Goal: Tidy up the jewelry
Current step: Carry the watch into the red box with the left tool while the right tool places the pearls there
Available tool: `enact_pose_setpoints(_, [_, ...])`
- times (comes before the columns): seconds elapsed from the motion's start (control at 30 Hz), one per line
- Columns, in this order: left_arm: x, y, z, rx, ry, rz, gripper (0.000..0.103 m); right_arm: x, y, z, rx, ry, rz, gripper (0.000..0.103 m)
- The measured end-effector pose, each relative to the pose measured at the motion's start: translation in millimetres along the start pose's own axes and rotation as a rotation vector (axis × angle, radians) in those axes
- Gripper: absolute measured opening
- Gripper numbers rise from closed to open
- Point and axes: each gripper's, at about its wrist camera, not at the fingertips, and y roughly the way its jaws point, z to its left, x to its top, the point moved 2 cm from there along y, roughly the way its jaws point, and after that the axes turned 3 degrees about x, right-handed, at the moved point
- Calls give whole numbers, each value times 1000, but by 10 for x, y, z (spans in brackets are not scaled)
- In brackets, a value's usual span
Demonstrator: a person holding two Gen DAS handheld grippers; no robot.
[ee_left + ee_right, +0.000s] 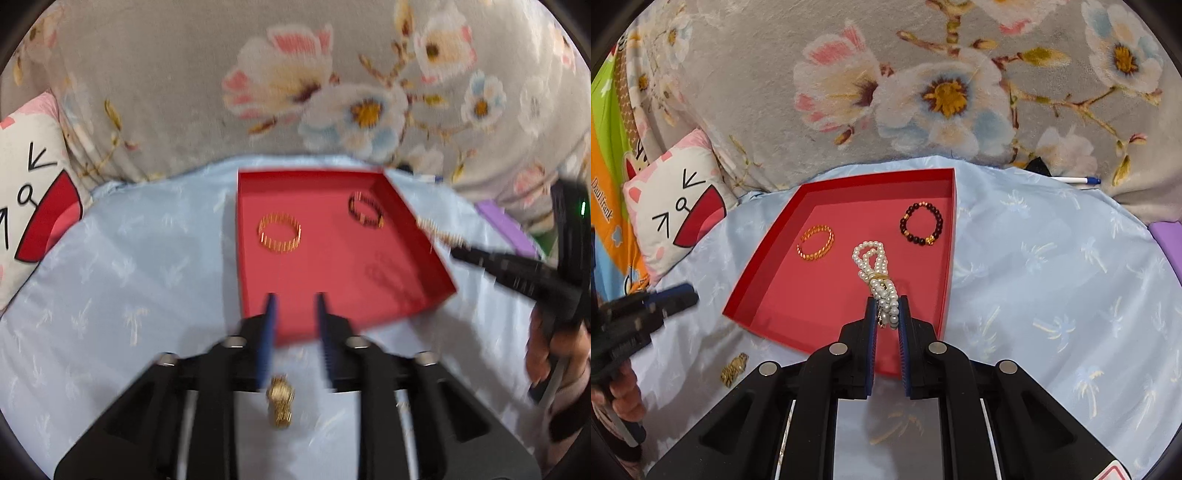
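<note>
A red tray [768, 273] [417, 236] lies on a pale blue cloth. In it are a gold bracelet [816, 243] [279, 233] and a dark bead bracelet [921, 223] [365, 210]. My right gripper [886, 310] is shut on a white pearl bracelet [875, 266] and holds it over the tray; it shows blurred in the left wrist view [439, 230]. My left gripper [295, 299] is open and empty at the tray's near edge. A small gold piece [280, 400] [734, 369] lies on the cloth beneath it.
A grey floral blanket [923, 92] rises behind the tray. A cartoon pillow [676, 218] [29, 192] lies at the left. A pen [1078, 180] and a purple object [1167, 236] lie at the right.
</note>
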Motion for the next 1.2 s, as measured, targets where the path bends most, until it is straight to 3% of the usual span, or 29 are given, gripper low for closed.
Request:
enact_pose_setpoints(0.07, [-254,99,-8,15,17,58,53,-77,11,11,15,9,13,10])
enact_pose_setpoints(0.17, [-568,310,-53,20,39,142,53,-169,23,38,18,7,26,10])
enact_pose_setpoints(0.27, [-683,461,-88,29,53,174,52,-209,9,50,15,3,28,10])
enact_pose_setpoints(0.33, [-686,492,-127,62,83,147,45,-213,-1,38,15,9,26,10])
enact_pose_setpoints(0.43, [-695,521,-133,72,89,132,23,-210,0,25,10,9,24,10])
enact_pose_setpoints(0.67, [-692,479,-158,61,100,120,23,-202,28,49,10,-3,30,10])
enact_pose_setpoints(0.83, [-488,202,-182,29,91,47,23,-123,18,68,1,-11,14,10])
enact_pose_setpoints(0.97, [-76,36,-226,0,80,-27,23,57,63,63,-11,-15,-1,10])
enact_pose_setpoints(1.2, [587,243,-238,-1,16,-91,22,305,358,65,-35,-28,11,10])
